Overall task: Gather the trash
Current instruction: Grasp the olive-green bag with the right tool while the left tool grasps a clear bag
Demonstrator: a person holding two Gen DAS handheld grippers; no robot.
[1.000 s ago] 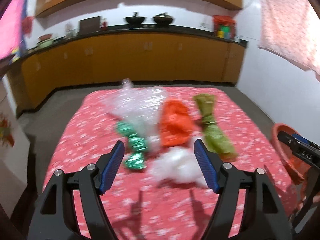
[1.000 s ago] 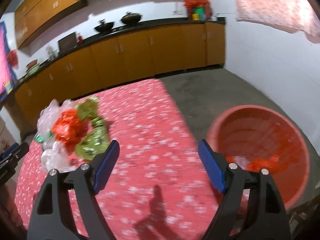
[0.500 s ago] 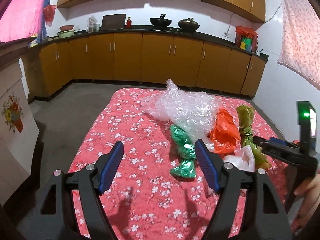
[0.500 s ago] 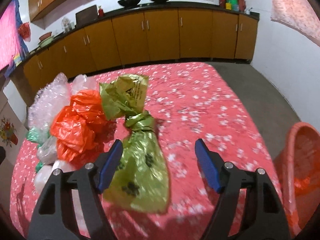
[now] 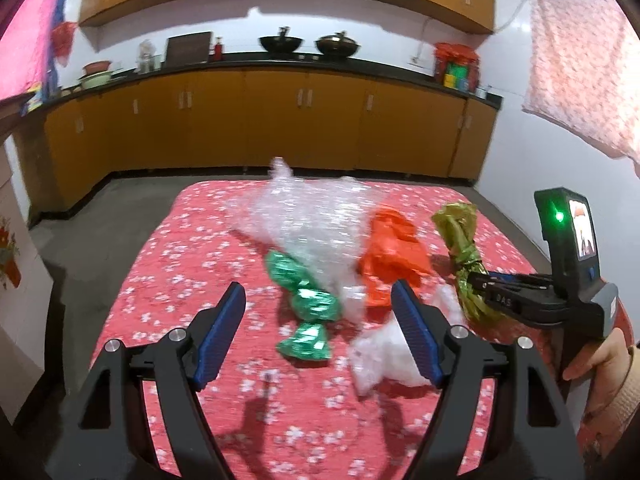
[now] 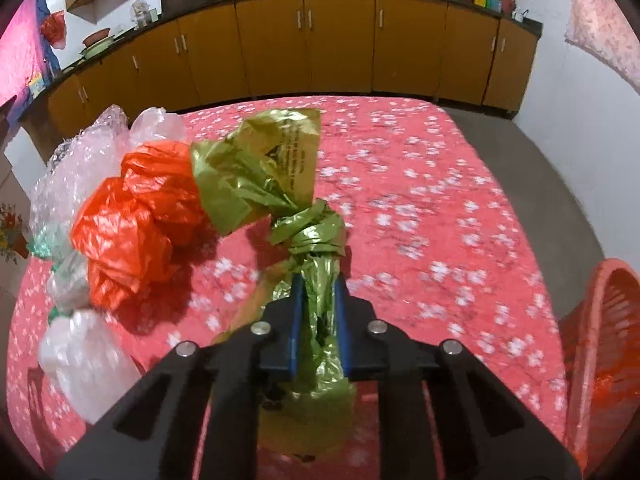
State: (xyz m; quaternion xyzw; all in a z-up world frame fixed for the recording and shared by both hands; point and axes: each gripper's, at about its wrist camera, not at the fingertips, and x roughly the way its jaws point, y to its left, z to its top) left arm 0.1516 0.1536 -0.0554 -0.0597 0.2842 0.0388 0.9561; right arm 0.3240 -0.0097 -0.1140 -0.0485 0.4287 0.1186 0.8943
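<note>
- Right gripper (image 6: 317,320): jaws clamped on the green bag (image 6: 316,264), just below its knot, with the crumpled film pinched between the blue pads.
- Left gripper (image 5: 320,328): jaws apart, nothing between the pads; poised above the foil wrapper (image 5: 306,308) and the white bag (image 5: 384,352).
- Trash heaped mid-bench (image 5: 168,280) on the red floral cloth: bubble wrap (image 5: 316,220) at the back, orange bag (image 5: 390,252) beside it and touching the green bag's flared top.
- Red basket (image 6: 600,344) off the bench edge, to the right of the right gripper, low; apparently the drop point, with some orange scraps already inside.
- Step in hand, by the look of it: lifting the green bag clear and carrying it to the basket.
- Best lifted straight up first, so the flared top peels off the orange bag instead of dragging it along.
- Grip below the knot looks sound: bunched film, unlikely to slip; no need to re-grasp.
- Worth keeping the hanging lower end above the bench edge and the basket rim during the swing right.
- Release only once over the basket's mouth; light film may drift.
- Left gripper better kept wide and lined up on the foil wrapper, away from the right's path.
</note>
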